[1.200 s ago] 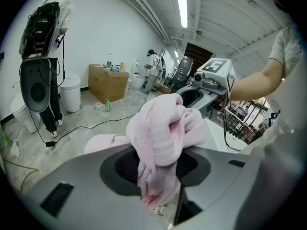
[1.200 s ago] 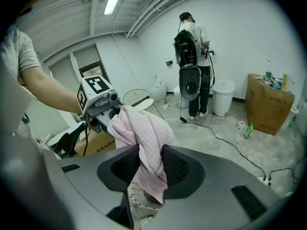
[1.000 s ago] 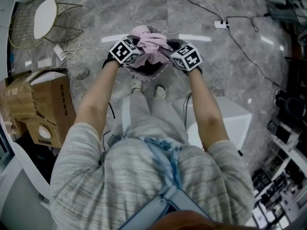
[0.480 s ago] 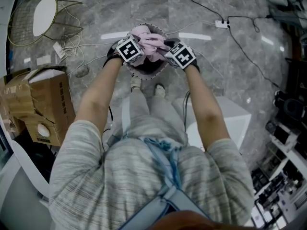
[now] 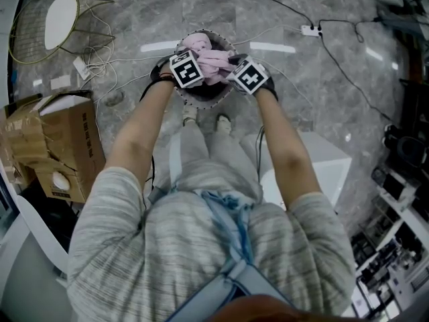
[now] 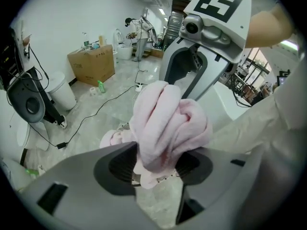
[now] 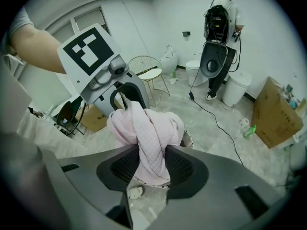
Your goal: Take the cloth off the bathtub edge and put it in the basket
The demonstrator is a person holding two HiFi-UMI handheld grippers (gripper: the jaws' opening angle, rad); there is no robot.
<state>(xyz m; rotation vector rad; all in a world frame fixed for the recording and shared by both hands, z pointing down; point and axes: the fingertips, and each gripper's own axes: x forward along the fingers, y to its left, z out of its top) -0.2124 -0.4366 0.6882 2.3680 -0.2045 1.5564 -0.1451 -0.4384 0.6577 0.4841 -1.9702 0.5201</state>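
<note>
A bunched pink cloth [image 5: 209, 58] hangs over a round dark basket [image 5: 201, 102] on the marble floor, just ahead of the person's feet. Both grippers hold it from opposite sides, pointing steeply down. In the left gripper view the left gripper [image 6: 156, 164] has the cloth [image 6: 163, 123] filling the gap between its pads; its jaws have just been opening a little, and the cloth still touches both pads. The right gripper [image 7: 151, 164] pinches a twisted fold of the cloth [image 7: 146, 128]. The basket's dotted rim [image 7: 189, 138] shows under the fabric.
A torn cardboard box [image 5: 60, 146] stands at the left, a gold wire side table [image 5: 53, 22] at the far left. Cables and a power strip [image 5: 310, 32] cross the floor beyond the basket. The white bathtub edge [image 5: 322, 173] is beside the person's right leg. Another person [image 7: 220, 23] stands far off.
Both grippers have sunk toward the basket and drawn closer together. The pink cloth has gone down with them, further into the basket mouth.
</note>
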